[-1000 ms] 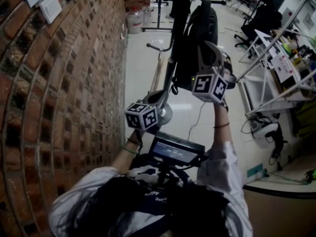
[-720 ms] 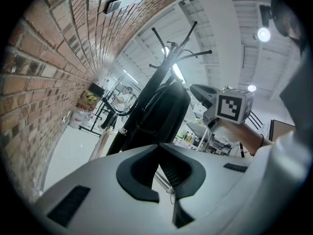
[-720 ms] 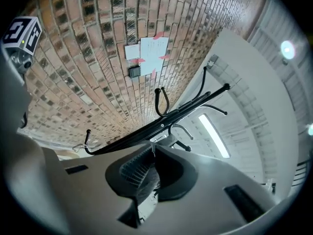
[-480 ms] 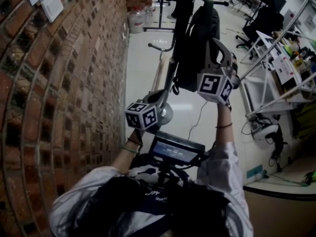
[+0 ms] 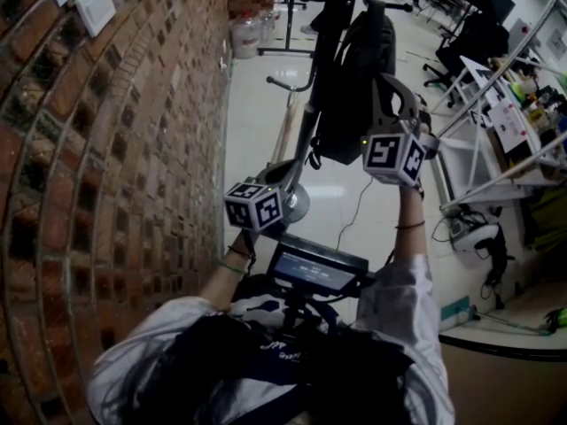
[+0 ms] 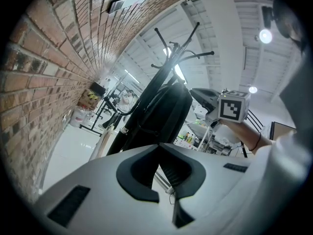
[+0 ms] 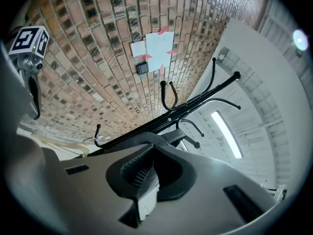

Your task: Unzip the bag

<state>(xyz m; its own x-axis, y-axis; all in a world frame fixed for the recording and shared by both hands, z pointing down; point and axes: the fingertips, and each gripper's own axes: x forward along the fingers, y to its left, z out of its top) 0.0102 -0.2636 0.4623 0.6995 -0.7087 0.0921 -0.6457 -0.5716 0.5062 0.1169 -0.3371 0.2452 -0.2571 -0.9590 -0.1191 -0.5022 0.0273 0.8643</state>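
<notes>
A black backpack (image 5: pixel 354 69) hangs from a black coat stand (image 5: pixel 308 122), and it also shows in the left gripper view (image 6: pixel 164 109). My right gripper (image 5: pixel 384 85) is raised against the bag's right side. Its jaws are shut, with their tips (image 7: pixel 152 146) at the bag's dark top fabric (image 7: pixel 168 137). Whether a zipper pull is pinched between them is hidden. My left gripper (image 5: pixel 282 175) hangs lower, left of the bag and apart from it, with its jaws (image 6: pixel 159 146) shut on nothing.
A brick wall (image 5: pixel 106 149) runs close along the left, with papers (image 7: pixel 156 45) pinned to it. The stand's round base (image 5: pixel 297 206) sits on the white floor. Desks and shelving (image 5: pixel 496 122) crowd the right, and a white container (image 5: pixel 241 38) stands at the back.
My right gripper has shifted a little up and to the right along the bag's side. The left gripper has stayed where it was.
</notes>
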